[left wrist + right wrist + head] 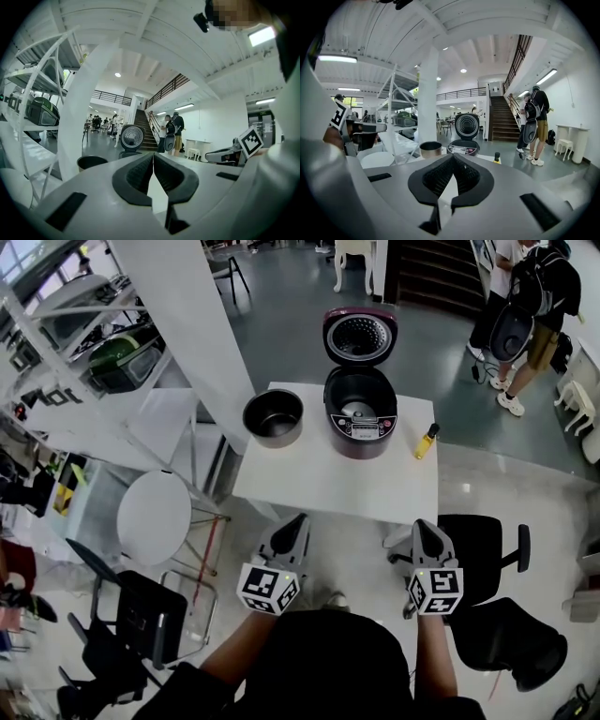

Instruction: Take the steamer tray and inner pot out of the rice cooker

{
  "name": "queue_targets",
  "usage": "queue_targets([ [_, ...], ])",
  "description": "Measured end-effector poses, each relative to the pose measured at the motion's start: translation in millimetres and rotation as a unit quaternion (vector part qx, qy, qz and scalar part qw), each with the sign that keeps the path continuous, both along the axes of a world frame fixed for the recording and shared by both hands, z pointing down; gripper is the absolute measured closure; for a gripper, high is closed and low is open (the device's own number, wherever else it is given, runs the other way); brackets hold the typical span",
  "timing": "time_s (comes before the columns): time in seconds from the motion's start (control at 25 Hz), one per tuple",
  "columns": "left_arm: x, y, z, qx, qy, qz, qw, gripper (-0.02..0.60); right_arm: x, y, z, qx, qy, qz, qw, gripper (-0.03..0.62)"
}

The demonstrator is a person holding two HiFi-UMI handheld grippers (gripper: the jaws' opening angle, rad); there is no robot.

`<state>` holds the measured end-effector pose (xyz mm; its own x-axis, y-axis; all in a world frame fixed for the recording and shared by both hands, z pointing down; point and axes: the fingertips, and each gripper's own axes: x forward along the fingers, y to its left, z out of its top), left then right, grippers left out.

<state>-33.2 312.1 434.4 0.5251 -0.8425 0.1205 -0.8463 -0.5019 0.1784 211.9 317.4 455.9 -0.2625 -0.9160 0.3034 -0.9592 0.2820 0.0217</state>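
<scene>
The dark red rice cooker (360, 409) stands open on the white table (319, 484), its lid (360, 337) tipped up at the back. The dark inner pot (273, 417) sits on the table just left of it. I cannot make out a steamer tray. Both grippers hover short of the table's near edge, shut and empty: my left gripper (298, 519) and my right gripper (421, 524). The left gripper view shows its jaws (153, 154) closed, the cooker (131, 139) and pot (91, 162) far ahead. In the right gripper view, cooker (465, 140) and pot (430, 149) lie beyond the closed right gripper (452, 155).
A yellow bottle (427, 441) lies on the table right of the cooker. A white column (192, 324) and shelving (84, 343) stand to the left, with a round white stool (155, 517). A black office chair (487, 559) is at the right. People (525, 296) stand at the far right.
</scene>
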Motion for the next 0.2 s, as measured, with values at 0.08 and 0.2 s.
queue_targets([
  [0.08,-0.6,-2.2,1.5,-0.004,-0.004,-0.002,1.0,0.575,-3.1,-2.1,-0.1,0.004,0.017,-0.006,1.0,0.594],
  [0.2,-2.4,-5.4,3.1,-0.006,-0.007,-0.006,0.9999,0.575,-7.5,-4.7,0.8,0.007,0.026,-0.013,1.0,0.594],
])
